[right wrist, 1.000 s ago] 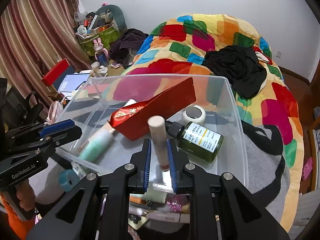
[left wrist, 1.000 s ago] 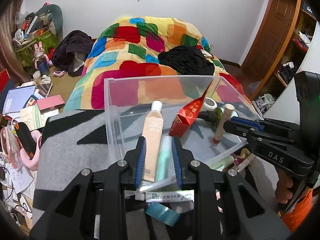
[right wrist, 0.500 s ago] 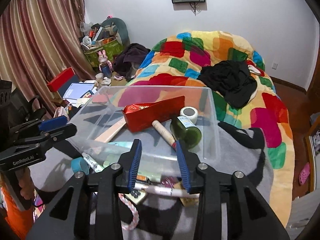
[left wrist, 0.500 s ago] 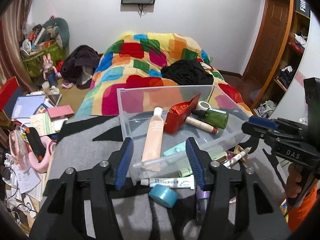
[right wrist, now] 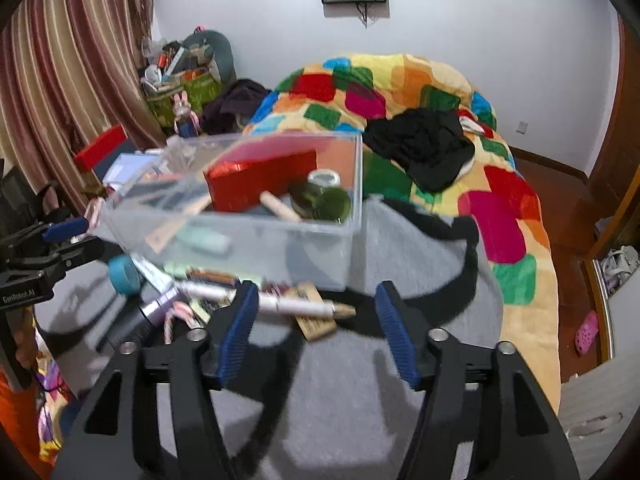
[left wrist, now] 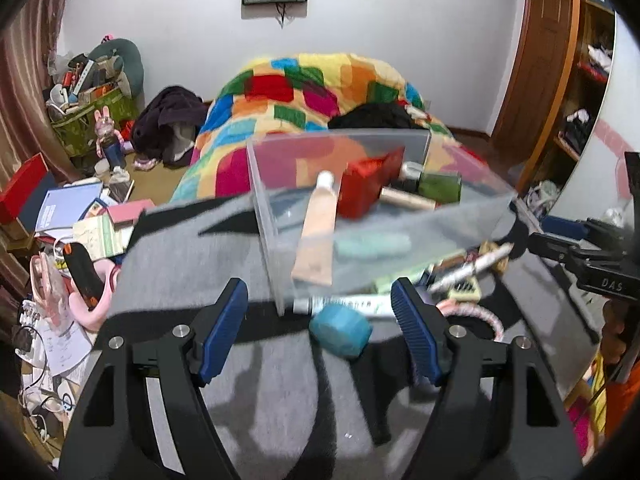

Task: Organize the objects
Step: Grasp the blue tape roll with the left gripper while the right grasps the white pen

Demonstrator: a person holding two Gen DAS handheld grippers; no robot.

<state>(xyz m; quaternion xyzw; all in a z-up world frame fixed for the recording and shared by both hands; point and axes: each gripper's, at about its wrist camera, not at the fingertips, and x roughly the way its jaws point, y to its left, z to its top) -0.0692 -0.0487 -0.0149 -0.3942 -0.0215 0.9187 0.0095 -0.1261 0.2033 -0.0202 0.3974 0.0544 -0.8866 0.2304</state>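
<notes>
1. My left gripper [left wrist: 318, 314] and right gripper [right wrist: 316, 334] have just been opening and are empty, ready for the next pick.
2. The clear bin [right wrist: 256, 236] holds sorted cosmetics; the teal roll [left wrist: 340, 330] and white pen [right wrist: 276, 302] wait outside on the grey blanket [left wrist: 192, 264].

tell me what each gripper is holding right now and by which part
Nothing is held. The left gripper and right gripper have just been opening their jaws, with nothing pressed between them, short of the clear bin.
</notes>
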